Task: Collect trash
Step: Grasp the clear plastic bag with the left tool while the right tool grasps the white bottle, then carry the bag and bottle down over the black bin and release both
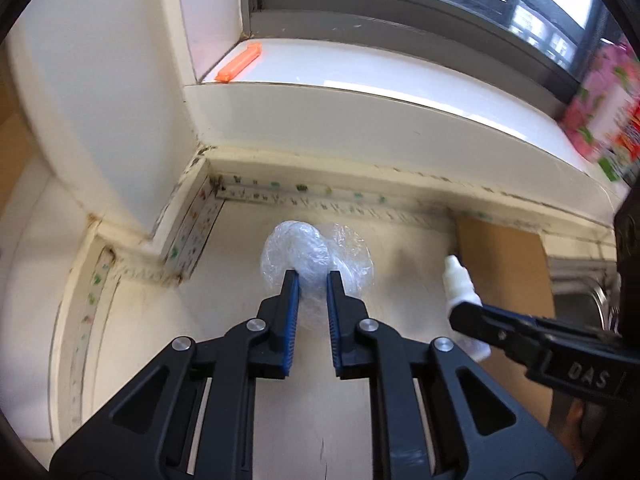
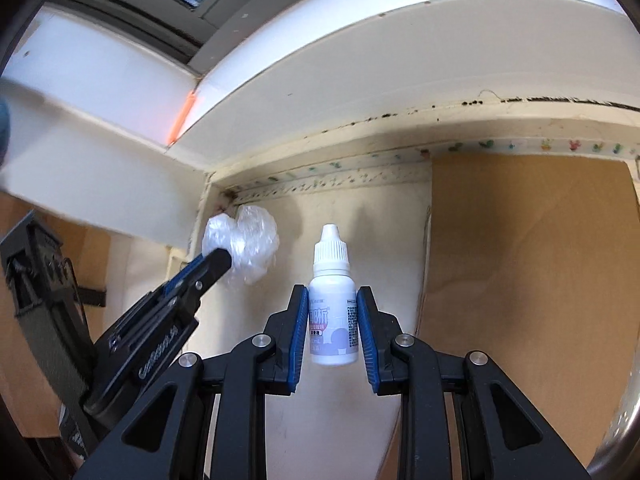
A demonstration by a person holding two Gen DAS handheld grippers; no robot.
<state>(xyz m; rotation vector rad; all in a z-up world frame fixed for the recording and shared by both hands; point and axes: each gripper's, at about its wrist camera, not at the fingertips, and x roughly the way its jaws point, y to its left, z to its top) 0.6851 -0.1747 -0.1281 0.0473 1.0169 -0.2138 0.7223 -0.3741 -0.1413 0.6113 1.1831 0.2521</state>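
Note:
A crumpled ball of clear plastic wrap [image 1: 316, 256] sits between the blue pads of my left gripper [image 1: 313, 280], which is shut on it above the cream countertop [image 1: 240, 320]. In the right wrist view the same plastic wrap [image 2: 248, 240] shows at the tip of the left gripper [image 2: 218, 262]. My right gripper [image 2: 332, 300] is shut on a small white dropper bottle [image 2: 332, 312], held upright with its cap up. From the left wrist view that bottle [image 1: 460, 280] is seen in the right gripper [image 1: 466, 314], to the right of the wrap.
An orange clip [image 1: 239, 62] lies on the white window sill [image 1: 360, 76]. A colourful flowered package [image 1: 604, 116] stands at the sill's right end. A brown board [image 2: 532, 280] lies on the counter to the right, and a steel sink rim [image 2: 624, 420] curves at the far right.

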